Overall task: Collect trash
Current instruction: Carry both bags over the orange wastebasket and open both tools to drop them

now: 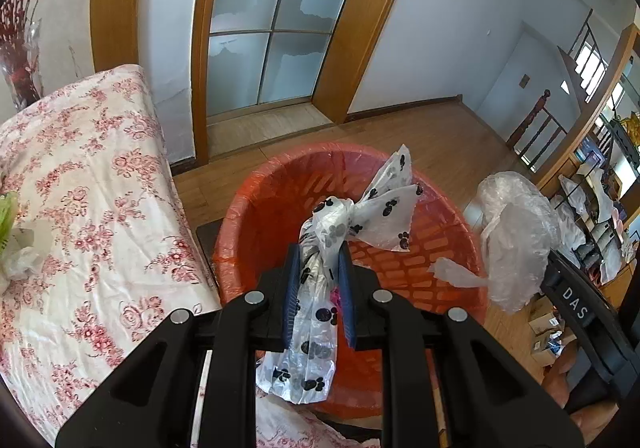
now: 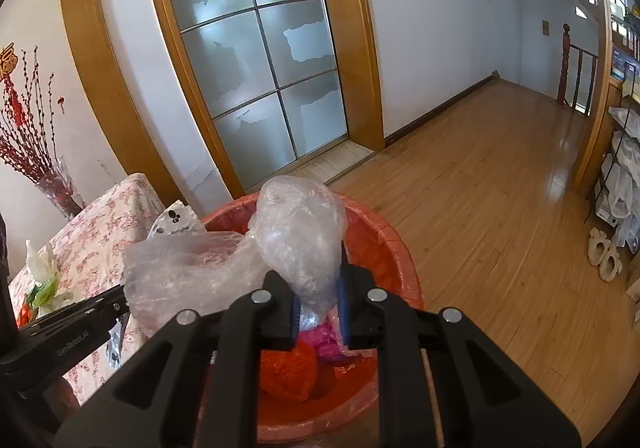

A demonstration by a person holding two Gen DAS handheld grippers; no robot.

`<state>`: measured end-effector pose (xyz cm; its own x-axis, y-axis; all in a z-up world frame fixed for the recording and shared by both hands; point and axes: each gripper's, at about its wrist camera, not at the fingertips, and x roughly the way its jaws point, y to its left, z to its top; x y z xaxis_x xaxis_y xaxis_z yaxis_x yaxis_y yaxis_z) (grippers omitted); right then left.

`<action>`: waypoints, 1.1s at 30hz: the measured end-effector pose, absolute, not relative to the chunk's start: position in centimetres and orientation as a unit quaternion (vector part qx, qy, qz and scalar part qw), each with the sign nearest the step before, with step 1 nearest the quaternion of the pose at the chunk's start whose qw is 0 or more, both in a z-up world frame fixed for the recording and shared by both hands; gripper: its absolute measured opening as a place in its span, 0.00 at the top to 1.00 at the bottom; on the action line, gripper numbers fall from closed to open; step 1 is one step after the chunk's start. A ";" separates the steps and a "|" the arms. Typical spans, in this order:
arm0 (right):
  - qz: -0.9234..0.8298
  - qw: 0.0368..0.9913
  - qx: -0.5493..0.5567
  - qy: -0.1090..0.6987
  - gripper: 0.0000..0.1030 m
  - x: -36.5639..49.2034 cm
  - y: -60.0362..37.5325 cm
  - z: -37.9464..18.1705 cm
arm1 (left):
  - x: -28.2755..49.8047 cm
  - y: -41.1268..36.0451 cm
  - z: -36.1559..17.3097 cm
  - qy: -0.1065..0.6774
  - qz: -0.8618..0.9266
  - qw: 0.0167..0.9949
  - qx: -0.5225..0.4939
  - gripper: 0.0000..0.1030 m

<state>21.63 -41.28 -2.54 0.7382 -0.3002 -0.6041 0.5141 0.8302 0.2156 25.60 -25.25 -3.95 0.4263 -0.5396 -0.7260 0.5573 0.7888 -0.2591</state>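
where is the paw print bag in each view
Left wrist view: the paw print bag hangs at centre, pinched in the left gripper over the red basket.
Right wrist view: only a corner of it shows left of centre, behind the clear plastic bag that the right gripper holds.
Shared landmark: the frosted glass door behind the basket.

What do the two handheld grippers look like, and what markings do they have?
Both are black, angular linkage frames with round silver pivot pins. The left gripper and the right gripper each have two flat fingers faced with blue ribbed pads. Seen from the other camera, the right one shows white letters "DAS" on its side, and the left one shows "GenRobot.AI". No cables or sleeves are visible.
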 end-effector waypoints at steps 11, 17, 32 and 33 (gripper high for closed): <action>-0.215 0.909 0.198 0.296 0.81 22.3 -42.1 -3.1 | 25.9 -27.0 -3.9 0.427 -0.334 0.840 0.018 0.82; -0.202 0.909 0.205 0.302 0.67 22.3 -42.3 -3.2 | 26.3 -27.1 -4.4 0.435 -0.330 0.837 0.013 0.76; -0.205 0.911 0.201 0.297 0.52 22.0 -41.9 -2.8 | 26.4 -25.1 -4.1 0.432 -0.309 0.847 0.007 0.51; -0.205 0.911 0.198 0.296 0.51 22.0 -41.8 -2.8 | 26.4 -24.7 -4.1 0.431 -0.307 0.848 0.007 0.50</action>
